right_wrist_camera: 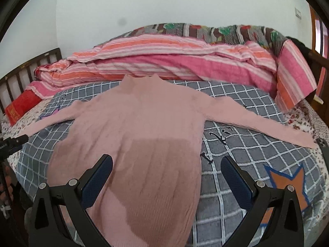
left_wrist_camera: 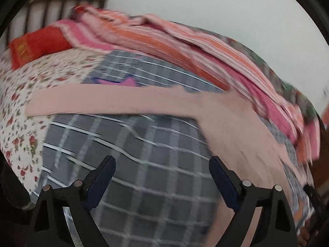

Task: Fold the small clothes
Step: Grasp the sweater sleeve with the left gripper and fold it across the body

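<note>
A pale pink knitted sweater lies flat, front up, on a grey checked blanket, collar toward the far side and both sleeves spread out. My right gripper hovers open over the sweater's lower body near the hem, with nothing between its fingers. In the blurred left wrist view, the sweater's sleeve runs across the blanket ahead, and its body lies to the right. My left gripper stands open above the blanket just short of the sleeve, touching nothing.
A bunched pink and orange striped quilt lies along the bed's far side, beyond the collar. A red pillow rests by the wooden headboard at the left. Floral sheet shows around the blanket. A black part pokes in at the left edge.
</note>
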Tool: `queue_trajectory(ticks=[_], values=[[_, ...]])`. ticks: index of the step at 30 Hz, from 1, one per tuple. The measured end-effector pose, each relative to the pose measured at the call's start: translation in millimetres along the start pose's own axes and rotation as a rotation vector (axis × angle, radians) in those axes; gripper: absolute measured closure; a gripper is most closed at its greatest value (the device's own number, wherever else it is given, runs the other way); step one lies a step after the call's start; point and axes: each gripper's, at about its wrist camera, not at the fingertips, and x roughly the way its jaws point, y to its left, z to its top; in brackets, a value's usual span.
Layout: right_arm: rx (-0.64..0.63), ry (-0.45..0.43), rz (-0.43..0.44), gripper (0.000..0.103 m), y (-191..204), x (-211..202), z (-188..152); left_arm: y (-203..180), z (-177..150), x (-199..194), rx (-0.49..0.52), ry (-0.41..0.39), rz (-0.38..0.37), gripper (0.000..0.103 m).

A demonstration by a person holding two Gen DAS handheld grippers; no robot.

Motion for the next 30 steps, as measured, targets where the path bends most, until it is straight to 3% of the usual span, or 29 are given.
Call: queue_trajectory(ticks=[3, 5, 9, 12, 15, 18, 20, 21, 26, 30], values=[[0.022, 0.005, 0.007, 0.0, -5.2, 21.7, 9.9, 39.5, 12.0, 16.5, -0.12, -0.019, 0.019, 0.018], [0.026, 0.008, 0.012, 0.0, -5.2, 36.2, 18.1, 61.2, 18.5, 26.8, -0.194, -0.017, 0.023, 0.036], [0.018, 0.017, 0.015, 0.0, -0.2, 62.8, 33.8, 112.8, 32.3, 44.2, -0.363, -0.041, 0.041, 0.04], [-0.001, 0.014, 0.027, 0.0, 6.3, 80.3, 46.8, 132.9, 44.6, 54.1, -0.4, -0.066, 0.073, 0.048], [-0.008, 0.005, 0.047, 0.0, 10.5, 94.2, 61.3, 141.2, 57.3, 64.3, -0.401, -0.086, 0.124, 0.055], [0.014, 0.007, 0.081, 0.0, 5.7, 102.0, 66.3, 147.8, 72.4, 75.0, -0.4, -0.101, 0.213, 0.071], [0.046, 0.005, 0.096, 0.0, -2.2, 102.9, 62.3, 146.3, 79.7, 73.4, -0.381, -0.145, 0.3, 0.086], [0.057, 0.008, 0.105, 0.0, -6.4, 103.0, 59.9, 144.8, 82.8, 73.3, -0.365, -0.162, 0.308, 0.093], [0.077, -0.008, 0.123, 0.0, -24.2, 95.5, 56.0, 104.9, 103.4, 57.3, -0.248, -0.241, 0.339, 0.096], [0.026, -0.049, 0.136, 0.0, -33.8, 87.2, 50.8, 40.6, 114.1, 55.8, -0.126, -0.268, 0.277, 0.096]])
